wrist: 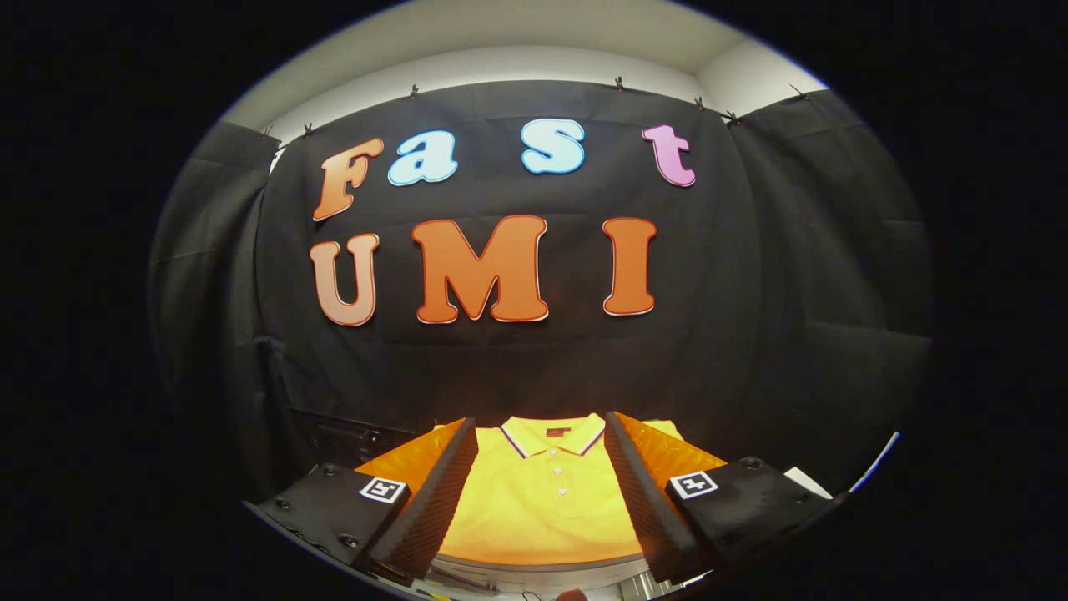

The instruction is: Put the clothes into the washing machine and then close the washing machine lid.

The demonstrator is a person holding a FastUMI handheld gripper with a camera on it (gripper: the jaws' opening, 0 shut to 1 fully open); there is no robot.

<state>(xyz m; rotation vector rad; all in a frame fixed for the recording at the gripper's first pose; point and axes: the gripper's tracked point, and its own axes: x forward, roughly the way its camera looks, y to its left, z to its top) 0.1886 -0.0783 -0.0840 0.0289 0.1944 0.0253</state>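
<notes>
A folded yellow polo shirt [542,501] with a white, dark-trimmed collar and small white buttons lies flat just ahead of and between my fingers. My gripper [541,463] stands open, its two fingers spread wide to either side of the shirt with a clear gap from the cloth. The left finger [438,492] and right finger [638,492] each cover a side of the shirt. The shirt rests on a round grey surface [534,569] whose near rim shows below it.
The black cloth wall [793,292] rises close behind the shirt. A dark boxy object [350,438] sits low at the back left, beyond the left finger. A pale flat edge [872,463] shows to the right.
</notes>
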